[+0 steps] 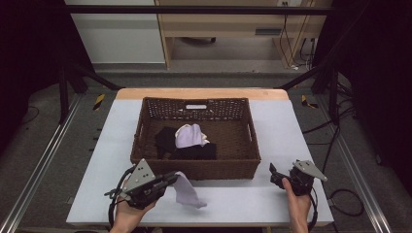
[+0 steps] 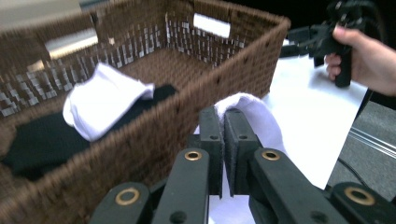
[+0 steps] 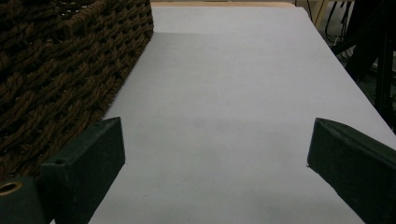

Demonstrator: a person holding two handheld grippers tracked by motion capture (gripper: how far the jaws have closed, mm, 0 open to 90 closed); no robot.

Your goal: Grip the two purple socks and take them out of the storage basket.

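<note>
Pale lilac cloth, a sock (image 1: 187,191), hangs from the left gripper (image 1: 171,178), whose jaws are pressed together on one end of it; in the left gripper view the fabric (image 2: 252,116) bulges out just past the closed jaw tips, so the hold is a pinch near the edge, which lets the rest drape freely. The free end trails onto the table (image 1: 243,199) in front of the basket (image 1: 194,167), just beside its near wall and outside it. The woven brown basket sits mid-table with its handle slots facing the person and the far side. Inside lie a second pale sock (image 1: 190,135), bunched, resting on top of black garments (image 1: 187,150) that cover part of the floor of the basket. The held sock is carried low and close to the near wall, a position that suits laying it flat on the table, probably to pair or sort it with what remains inside. The right gripper (image 1: 274,172) waits at the right front corner of the basket, over bare table; the right gripper view shows its jaws spread wide with nothing between them and the basket wall (image 3: 60,70) at their left. Held idle and apart, it leaves the working area free and stands ready to reach into the basket or to steady the cloth.
</note>
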